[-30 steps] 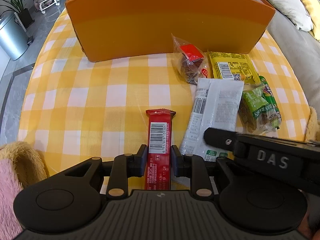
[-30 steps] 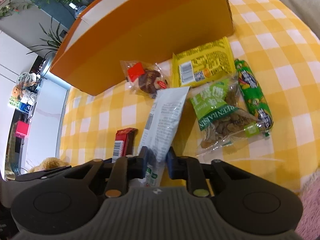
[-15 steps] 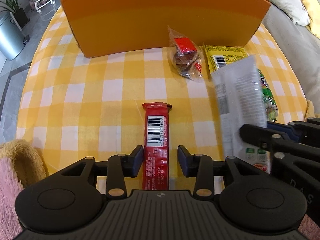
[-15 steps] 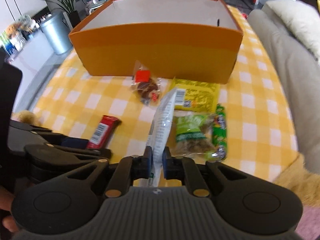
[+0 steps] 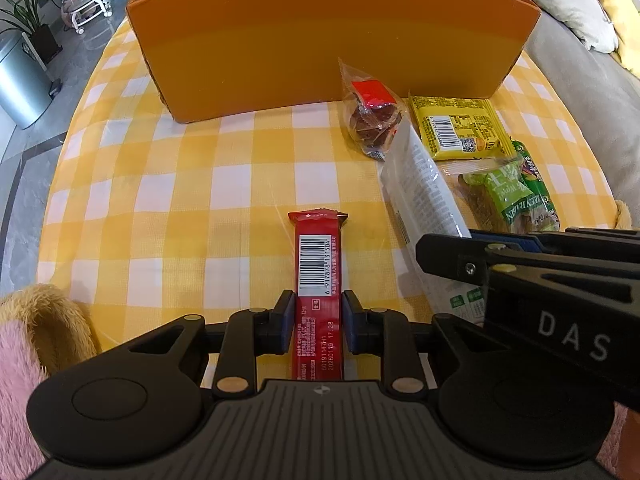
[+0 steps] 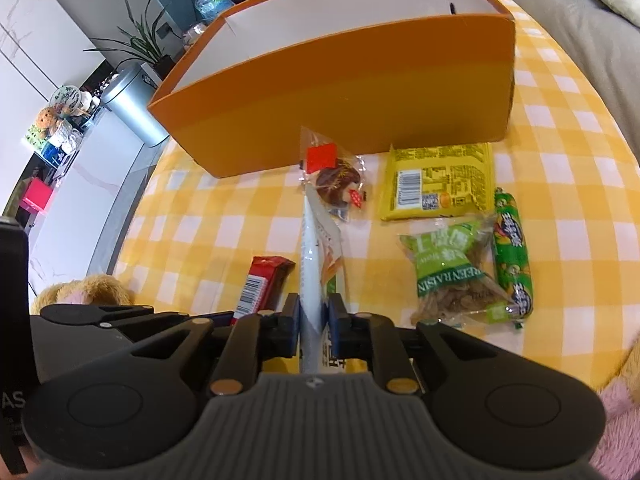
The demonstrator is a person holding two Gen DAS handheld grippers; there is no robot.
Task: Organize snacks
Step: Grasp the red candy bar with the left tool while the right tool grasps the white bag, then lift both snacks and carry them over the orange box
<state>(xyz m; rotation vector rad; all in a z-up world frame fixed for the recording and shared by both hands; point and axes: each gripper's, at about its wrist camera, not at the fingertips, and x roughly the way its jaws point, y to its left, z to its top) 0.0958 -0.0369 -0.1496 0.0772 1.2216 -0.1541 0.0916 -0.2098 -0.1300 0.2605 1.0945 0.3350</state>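
Note:
My left gripper (image 5: 318, 322) is shut on a red snack bar (image 5: 318, 264) that lies on the yellow checked cloth. My right gripper (image 6: 314, 322) is shut on a white snack packet (image 6: 316, 264), held on edge above the cloth; the packet also shows in the left wrist view (image 5: 420, 196). The red bar shows in the right wrist view (image 6: 262, 284) too. An open orange box (image 5: 320, 40) stands at the back of the table, its white inside visible in the right wrist view (image 6: 340, 12).
On the cloth before the box lie a clear packet with a red label (image 6: 336, 176), a yellow packet (image 6: 438, 188), a green raisin bag (image 6: 452, 272) and a green sausage (image 6: 514, 252). A plush toy (image 5: 44, 320) sits at the left edge, a sofa (image 5: 580, 60) to the right.
My left jaws closed onto the red bar. My right gripper, holding the white packet, has come back down and left, closer to my left gripper.

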